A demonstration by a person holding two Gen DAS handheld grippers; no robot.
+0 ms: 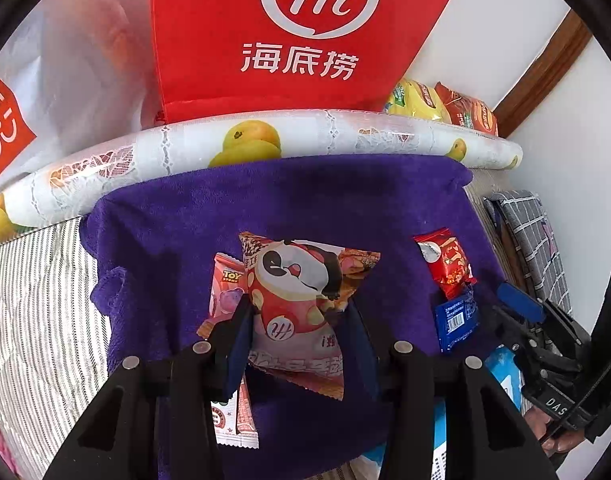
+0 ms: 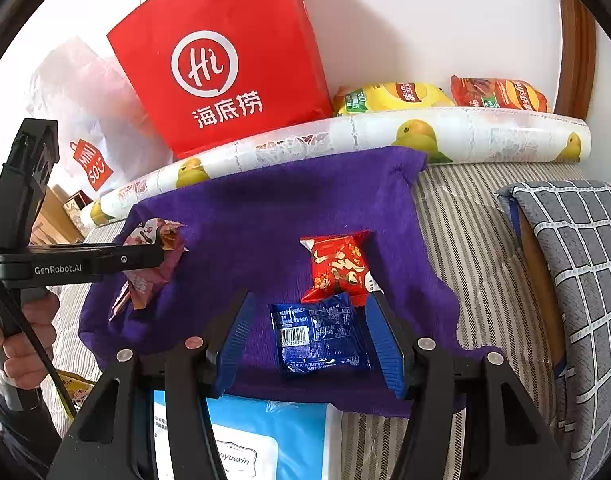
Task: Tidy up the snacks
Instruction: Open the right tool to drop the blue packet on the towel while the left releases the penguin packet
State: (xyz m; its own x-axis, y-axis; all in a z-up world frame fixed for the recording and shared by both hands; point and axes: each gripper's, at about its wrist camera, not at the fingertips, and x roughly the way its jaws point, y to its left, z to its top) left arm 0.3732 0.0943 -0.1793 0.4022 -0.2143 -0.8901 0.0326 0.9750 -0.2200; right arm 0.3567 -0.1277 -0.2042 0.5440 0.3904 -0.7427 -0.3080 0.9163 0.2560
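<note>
Purple towel (image 2: 265,216); red bag (image 2: 225,60), fruit-print roll (image 2: 385,136) behind, seemingly touching.

Both views are reading bright, even daylight-ish light, no hard source showing. White wall (image 2: 445,20) is blowing out near clipping. Purple towel (image 1: 289,208) is carrying soft shadows: dark band along its top edge, plus a gripper-shaped shadow left of the panda snack pack (image 1: 301,300). Glare is hitting the blue wrapper (image 2: 321,332) and the fruit-print roll (image 1: 265,140). Fisheye is bending straight edges hard, black vignette is eating all corners. Center is staying sharp, text legible; gripper arms at the bottom and the periphery are going soft. White plastic bag (image 1: 85,60) is looking hazy, low contrast.
</note>
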